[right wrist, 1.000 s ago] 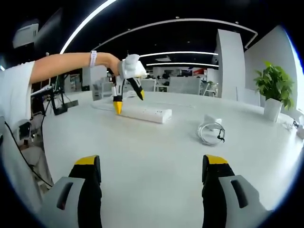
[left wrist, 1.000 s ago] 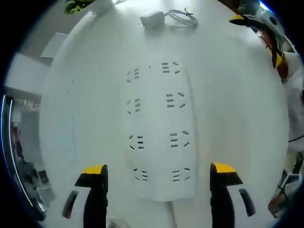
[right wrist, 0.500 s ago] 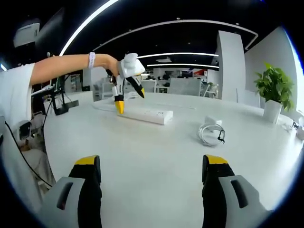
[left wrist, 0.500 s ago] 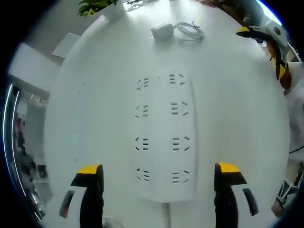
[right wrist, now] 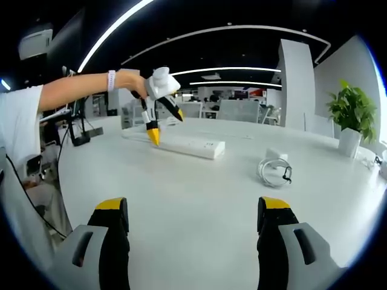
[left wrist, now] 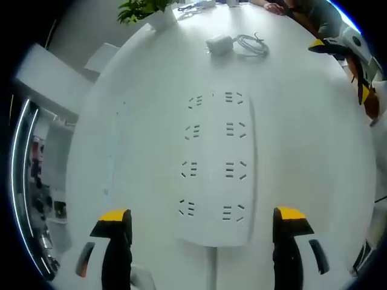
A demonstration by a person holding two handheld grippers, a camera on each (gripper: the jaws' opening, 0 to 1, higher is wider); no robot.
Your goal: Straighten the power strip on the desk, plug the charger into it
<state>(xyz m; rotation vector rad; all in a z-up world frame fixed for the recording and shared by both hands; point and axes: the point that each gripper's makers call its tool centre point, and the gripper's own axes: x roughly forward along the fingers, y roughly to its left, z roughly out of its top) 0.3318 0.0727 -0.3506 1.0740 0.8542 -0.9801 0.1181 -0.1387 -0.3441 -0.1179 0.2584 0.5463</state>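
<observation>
As the left gripper view looks straight down past its own tool (left wrist: 202, 232), whose yellow-tipped jaws stand wide apart and hold nothing, the strip (left wrist: 216, 166) lies lengthwise up the middle of the frame on the white tabletop (left wrist: 314, 145), its near end between the two jaw tips and its cord running off the bottom edge. Compared with a second ago the strip sits smaller and higher in the frame and more tabletop shows around it, so the camera has lifted away; the strip itself looks unmoved. Near the top of the frame lies the charger (left wrist: 219, 44) with its coiled cable (left wrist: 251, 45) just beside it, well apart from the strip, and a plant (left wrist: 142, 8) stands at the upper left. In the right gripper view, that tool (right wrist: 193, 226) fills the bottom of the frame, jaws spread and empty, low over bare tabletop. The left tool (right wrist: 162, 124) hangs at the upper left, jaws open, above the near end of the strip, and it has risen a little since the earlier pictures. The charger lies at centre right, untouched. My judgement is that the straightening is either finished or paused, since the left tool has let go and backed off, and that picking up the charger comes next; it is not yet plugged in.
</observation>
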